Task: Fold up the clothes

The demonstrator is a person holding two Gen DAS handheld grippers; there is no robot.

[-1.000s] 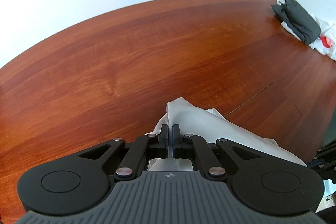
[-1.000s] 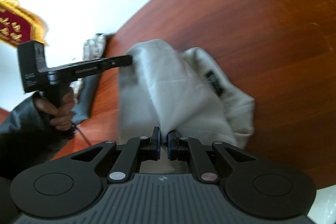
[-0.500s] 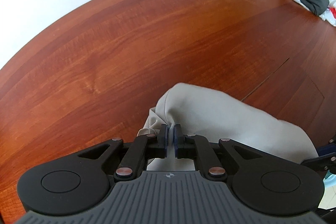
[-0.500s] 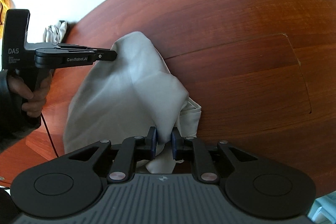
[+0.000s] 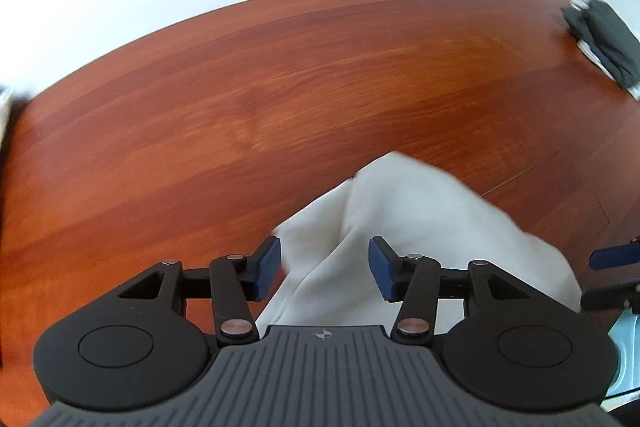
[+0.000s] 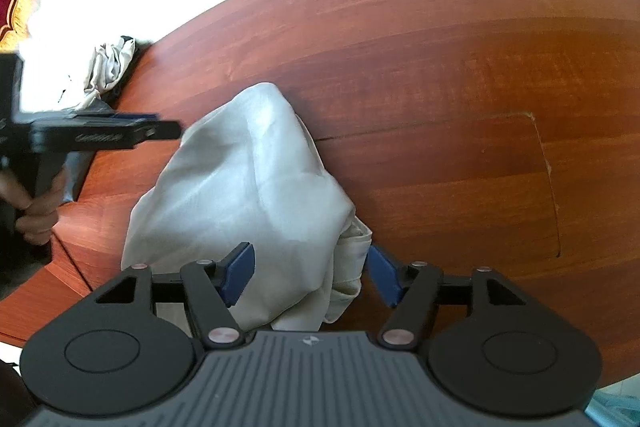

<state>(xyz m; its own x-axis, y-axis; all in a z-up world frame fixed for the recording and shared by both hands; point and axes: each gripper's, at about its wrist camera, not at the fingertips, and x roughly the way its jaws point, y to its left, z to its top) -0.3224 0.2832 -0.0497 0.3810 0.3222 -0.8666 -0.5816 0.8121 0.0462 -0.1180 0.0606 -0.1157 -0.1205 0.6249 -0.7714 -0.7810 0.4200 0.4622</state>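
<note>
A pale grey garment [image 5: 420, 211] lies in a loose heap on the reddish wooden table [image 5: 280, 87]. My left gripper [image 5: 325, 259] hangs just over its near edge; its jaws are opening, and a fold of the cloth lies between the blue pads without being pressed. In the right wrist view the same garment [image 6: 248, 179] bulges up in front of my right gripper [image 6: 310, 269]. Its jaws are opening too, with the bunched hem loose between them. The left gripper [image 6: 172, 129], held by a hand [image 6: 36, 211], stands at the garment's far left side.
A dark grey garment pile [image 5: 608, 35] sits at the table's far right corner. A crumpled pale garment [image 6: 108, 67] lies at the table's left edge. An inset panel seam [image 6: 540, 147] runs across the tabletop. A white wall stands behind the table.
Both grippers were shut on the garment's edge and have opened, letting it go. The cloth has settled into a heap on the table. The left gripper has drawn back a little.
</note>
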